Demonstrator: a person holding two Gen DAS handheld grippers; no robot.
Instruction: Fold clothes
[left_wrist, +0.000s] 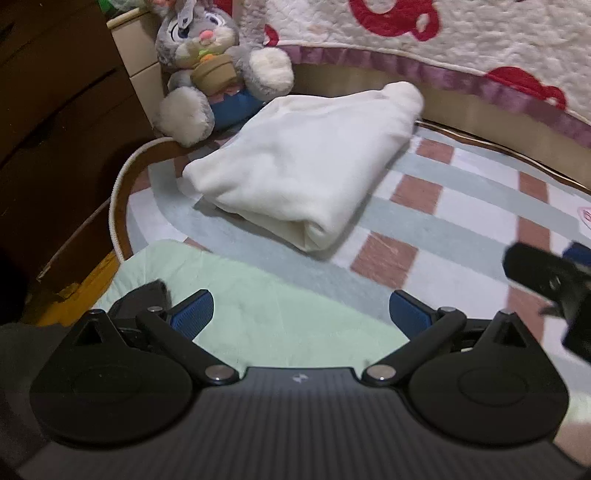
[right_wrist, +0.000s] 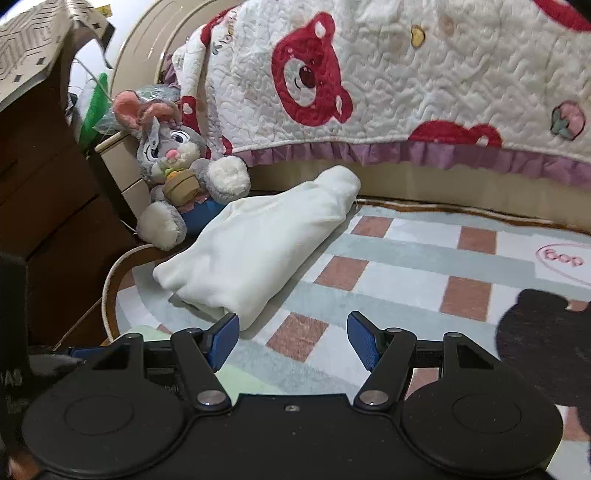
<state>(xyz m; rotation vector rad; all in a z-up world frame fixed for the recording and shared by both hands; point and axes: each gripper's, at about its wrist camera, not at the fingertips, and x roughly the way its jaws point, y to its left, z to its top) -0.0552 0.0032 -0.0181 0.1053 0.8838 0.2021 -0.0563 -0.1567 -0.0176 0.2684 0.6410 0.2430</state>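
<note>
Checked rug (right_wrist: 388, 258) holds folded white garment (right_wrist: 258, 251); left claw (left_wrist: 301, 314), right claw (right_wrist: 293, 339) released, empty, low.

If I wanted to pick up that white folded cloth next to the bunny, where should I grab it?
Probably the thick rolled fold at the near end of the white folded cloth, coming from the front, where both open grippers already point. There the layers bunch into one rounded edge that fingers can close around together. The far end lies close to the bunny and the bed's side, so there is less room.
</note>
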